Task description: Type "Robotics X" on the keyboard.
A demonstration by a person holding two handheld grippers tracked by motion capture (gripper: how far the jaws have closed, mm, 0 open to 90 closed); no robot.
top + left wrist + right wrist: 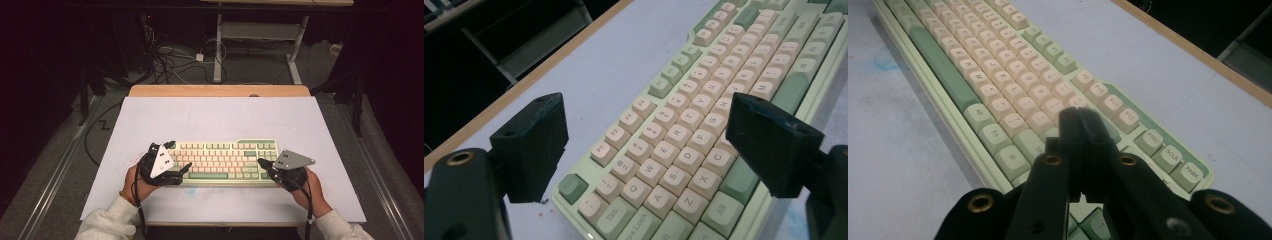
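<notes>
A pale green keyboard (225,159) with cream and green keys lies on the white table top (220,117), near its front edge. My left gripper (180,155) is at the keyboard's left end and open. In the left gripper view its jaws (646,107) stand wide apart over the left keys (674,145), with nothing gripped. My right gripper (261,163) is at the keyboard's right end. In the right gripper view its jaws (1080,117) are shut together, tips just above the keys (1013,95) near the lower right corner. Whether the tips touch a key I cannot tell.
The table's wooden back edge (220,90) runs behind the white top. Beyond it stand a desk frame (218,47) and loose cables (170,57) on the floor. A faint blue smudge (883,61) marks the surface in front of the keyboard.
</notes>
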